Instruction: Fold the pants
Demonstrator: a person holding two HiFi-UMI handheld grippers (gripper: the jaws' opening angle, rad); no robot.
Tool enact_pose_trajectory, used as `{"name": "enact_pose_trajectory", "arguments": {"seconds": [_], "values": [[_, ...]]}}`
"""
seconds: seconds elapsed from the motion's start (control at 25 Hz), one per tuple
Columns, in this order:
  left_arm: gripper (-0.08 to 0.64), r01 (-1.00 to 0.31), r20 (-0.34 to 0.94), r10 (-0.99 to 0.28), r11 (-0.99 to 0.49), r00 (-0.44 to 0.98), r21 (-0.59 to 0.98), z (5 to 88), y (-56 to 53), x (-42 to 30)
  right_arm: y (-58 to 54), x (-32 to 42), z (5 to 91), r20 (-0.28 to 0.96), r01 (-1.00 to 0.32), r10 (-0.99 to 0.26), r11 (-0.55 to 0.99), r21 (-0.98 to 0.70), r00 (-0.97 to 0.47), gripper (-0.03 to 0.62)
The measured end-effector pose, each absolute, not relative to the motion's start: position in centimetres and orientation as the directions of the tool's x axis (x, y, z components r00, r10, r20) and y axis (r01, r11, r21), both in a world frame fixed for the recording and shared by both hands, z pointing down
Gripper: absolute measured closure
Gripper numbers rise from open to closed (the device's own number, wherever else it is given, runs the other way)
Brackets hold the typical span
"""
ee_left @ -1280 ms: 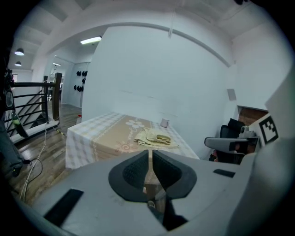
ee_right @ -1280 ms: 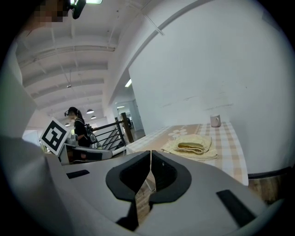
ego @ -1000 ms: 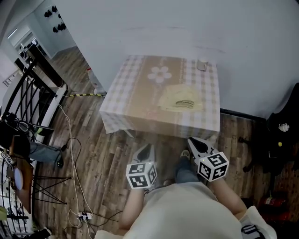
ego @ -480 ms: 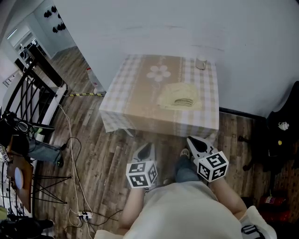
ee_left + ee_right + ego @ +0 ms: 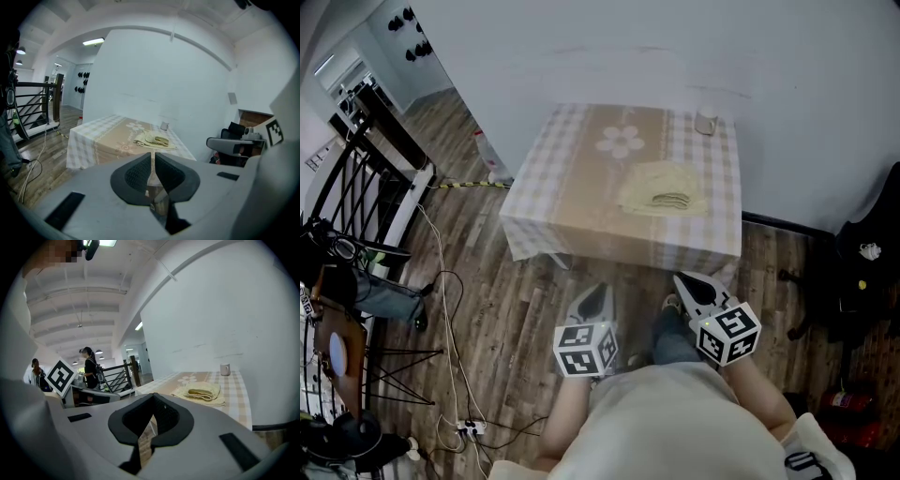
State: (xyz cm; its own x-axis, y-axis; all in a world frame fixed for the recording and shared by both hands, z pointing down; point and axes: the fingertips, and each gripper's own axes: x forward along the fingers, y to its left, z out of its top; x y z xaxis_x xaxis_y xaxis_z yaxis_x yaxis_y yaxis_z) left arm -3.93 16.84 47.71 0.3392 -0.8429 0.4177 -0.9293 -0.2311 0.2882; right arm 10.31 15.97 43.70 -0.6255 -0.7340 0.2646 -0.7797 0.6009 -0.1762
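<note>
— Where are the pants (image 5: 664,192)?

— They lie on the counter (image 5: 572,187). They are pale yellow and folded into a small, flat pile. The pile sits on the right half of the counter, closer to the wall (image 5: 609,47) than to the person.

— What covers the counter?

— A checked cloth (image 5: 534,202) with a plain tan middle. It hangs down over the near edge. A white flower (image 5: 621,143) is printed on it, just to the left of the pants and a bit farther back.

— Is anything else up there?

— A small white cup (image 5: 705,123) stands at the far right corner. It is near the pants but does not touch them.

— What does the left gripper (image 5: 598,291) do?

— It hangs over the wooden floor (image 5: 487,300), in front of the counter's near edge. It points at the counter. Its jaws are almost together, with only a thin slit between them. Nothing is in the slit.

— And the right gripper (image 5: 682,279)?

— It is beside the left one, also over the floor and close to the hanging cloth. Its jaws are pressed together at the tips, and it holds nothing.

— Do the grippers touch the pants?

— No. Both are well apart from them, on the person's side of the counter.

— What are the black and white squares?

— Each gripper has a marker cube (image 5: 584,349) on its back end, close to the person's body.

— What lies on the floor?

— Thin cables (image 5: 450,309) run across the boards on the left side.
</note>
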Motion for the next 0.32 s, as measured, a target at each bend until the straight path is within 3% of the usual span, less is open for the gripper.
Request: {"name": "enact_pose_trajectory", "arguments": {"seconds": [0.32], "values": [[0.537, -0.925, 0.409, -0.843, -0.242, 0.349, 0.292, 47.41, 16.94, -4.16, 15.99, 9.46, 43.4, 0.261, -0.774, -0.73, 0.609, -0.171, -0.632, 0.594]]}}
